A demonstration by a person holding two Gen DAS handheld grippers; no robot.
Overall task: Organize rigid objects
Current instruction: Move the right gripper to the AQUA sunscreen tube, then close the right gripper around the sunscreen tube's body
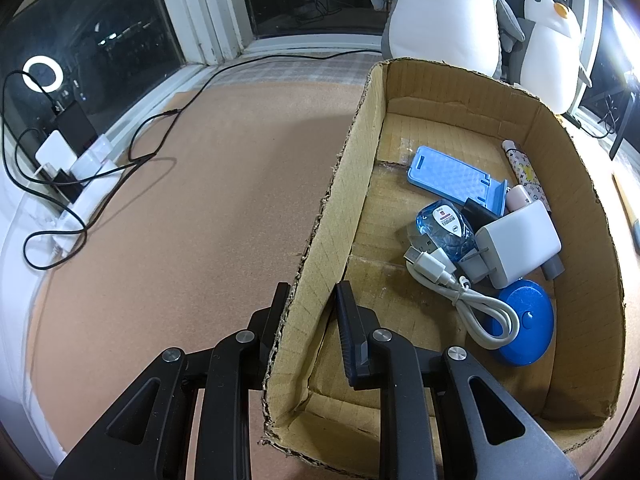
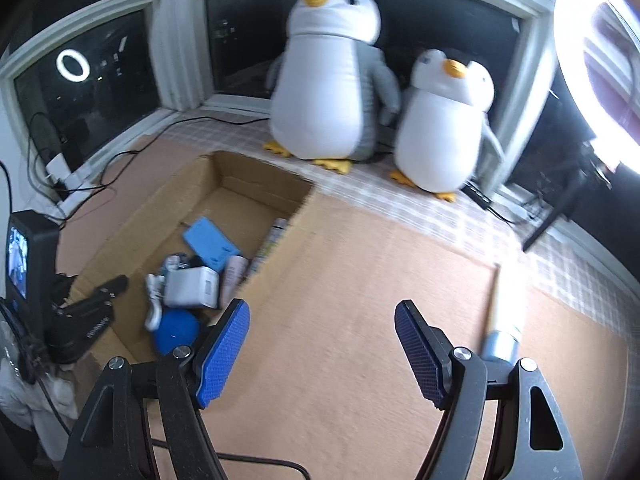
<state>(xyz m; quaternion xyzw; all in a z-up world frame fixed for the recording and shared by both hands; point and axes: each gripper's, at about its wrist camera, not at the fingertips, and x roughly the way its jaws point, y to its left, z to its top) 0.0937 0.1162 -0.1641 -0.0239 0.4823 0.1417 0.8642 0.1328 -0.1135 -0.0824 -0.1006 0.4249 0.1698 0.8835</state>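
A cardboard box (image 1: 320, 240) sits on the cork mat. It holds a blue phone stand (image 1: 452, 176), a white charger (image 1: 516, 240), a white USB cable (image 1: 472, 296), a round blue disc (image 1: 528, 324) and other small items. My left gripper (image 1: 312, 308) straddles the box's left wall, one finger outside and one inside, and is closed on it. The box (image 2: 276, 248) also shows in the right wrist view. My right gripper (image 2: 320, 344) is open and empty above the mat. A cream tube with a silver cap (image 2: 506, 312) lies just right of its right finger.
Two plush penguins (image 2: 328, 80) stand on the checked cloth by the window behind the box. A power strip with black cables (image 1: 76, 176) lies at the far left. A ring light (image 2: 596, 64) and its stand are at the right.
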